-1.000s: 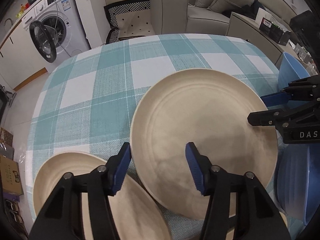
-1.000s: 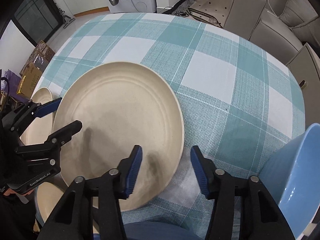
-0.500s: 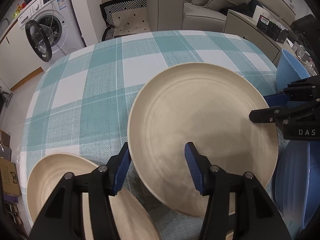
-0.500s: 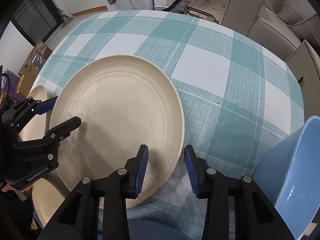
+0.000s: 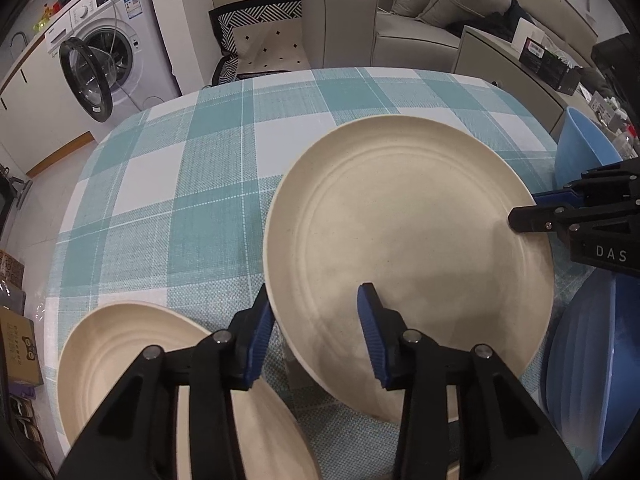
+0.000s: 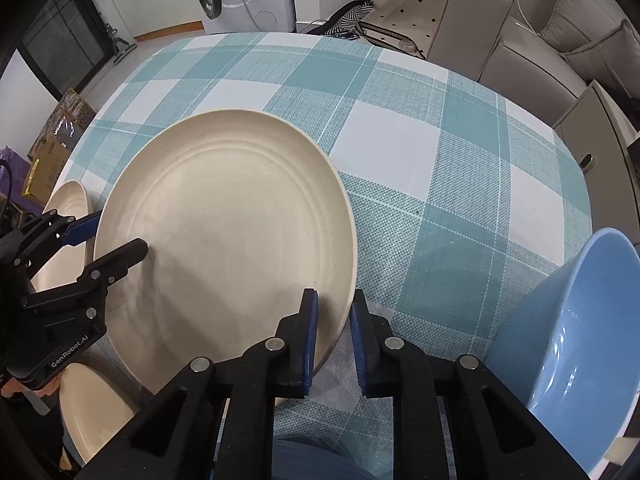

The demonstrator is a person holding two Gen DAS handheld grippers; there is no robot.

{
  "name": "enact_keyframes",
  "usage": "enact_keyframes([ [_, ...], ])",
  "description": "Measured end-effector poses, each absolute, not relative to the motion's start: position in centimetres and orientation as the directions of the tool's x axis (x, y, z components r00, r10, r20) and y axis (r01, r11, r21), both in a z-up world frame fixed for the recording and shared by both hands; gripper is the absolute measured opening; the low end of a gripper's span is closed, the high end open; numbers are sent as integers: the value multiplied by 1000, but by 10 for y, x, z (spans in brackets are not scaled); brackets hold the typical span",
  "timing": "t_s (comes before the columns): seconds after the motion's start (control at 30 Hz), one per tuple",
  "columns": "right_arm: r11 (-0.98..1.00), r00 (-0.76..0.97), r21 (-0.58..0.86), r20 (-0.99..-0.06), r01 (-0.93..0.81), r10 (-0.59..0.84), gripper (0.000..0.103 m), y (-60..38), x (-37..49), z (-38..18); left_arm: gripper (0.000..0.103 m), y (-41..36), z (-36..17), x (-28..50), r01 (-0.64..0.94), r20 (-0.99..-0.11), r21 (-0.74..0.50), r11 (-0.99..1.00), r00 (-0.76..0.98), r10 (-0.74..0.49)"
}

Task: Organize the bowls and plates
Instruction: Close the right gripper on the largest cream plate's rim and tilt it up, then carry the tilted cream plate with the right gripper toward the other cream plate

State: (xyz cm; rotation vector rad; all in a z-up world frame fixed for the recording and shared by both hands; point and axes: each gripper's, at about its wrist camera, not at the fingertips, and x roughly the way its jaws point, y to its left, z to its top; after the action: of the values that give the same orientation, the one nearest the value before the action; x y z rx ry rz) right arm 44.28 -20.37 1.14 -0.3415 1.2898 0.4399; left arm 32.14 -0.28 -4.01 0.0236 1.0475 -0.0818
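Note:
A large cream plate (image 5: pixel 412 248) lies on the checked tablecloth; it also shows in the right wrist view (image 6: pixel 228 240). My left gripper (image 5: pixel 316 332) is open and straddles the plate's near left rim. My right gripper (image 6: pixel 332 332) has its jaws closed to a narrow gap around the plate's right rim; it shows from the side in the left wrist view (image 5: pixel 536 208). A smaller cream plate (image 5: pixel 120 356) lies to the left. A light blue bowl (image 6: pixel 576 344) stands at the right, and a darker blue ribbed bowl (image 5: pixel 588 364) at the near right.
The table (image 6: pixel 440 152) carries a teal and white checked cloth. A washing machine (image 5: pixel 108 52) with its door open stands beyond the far left edge. A grey sofa (image 5: pixel 400 12) and cushions are behind. Cardboard boxes (image 6: pixel 52 152) lie on the floor to the left.
My right gripper's jaws have closed in from wide open onto the big plate's right rim. My left gripper has moved forward so that its fingers straddle the plate's left rim.

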Motion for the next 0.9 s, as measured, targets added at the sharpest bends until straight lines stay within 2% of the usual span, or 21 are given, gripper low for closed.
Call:
enact_keyframes([
  [0.47, 882, 266, -7, -955, -471, 134, 16, -204, 448, 19, 40, 2, -29, 324, 45, -841, -50, 998, 537, -66],
  [0.9, 882, 333, -9, -928, -472, 169, 16, -194, 431, 50, 40, 16, -7, 308, 19, -811, -57, 998, 582, -57],
])
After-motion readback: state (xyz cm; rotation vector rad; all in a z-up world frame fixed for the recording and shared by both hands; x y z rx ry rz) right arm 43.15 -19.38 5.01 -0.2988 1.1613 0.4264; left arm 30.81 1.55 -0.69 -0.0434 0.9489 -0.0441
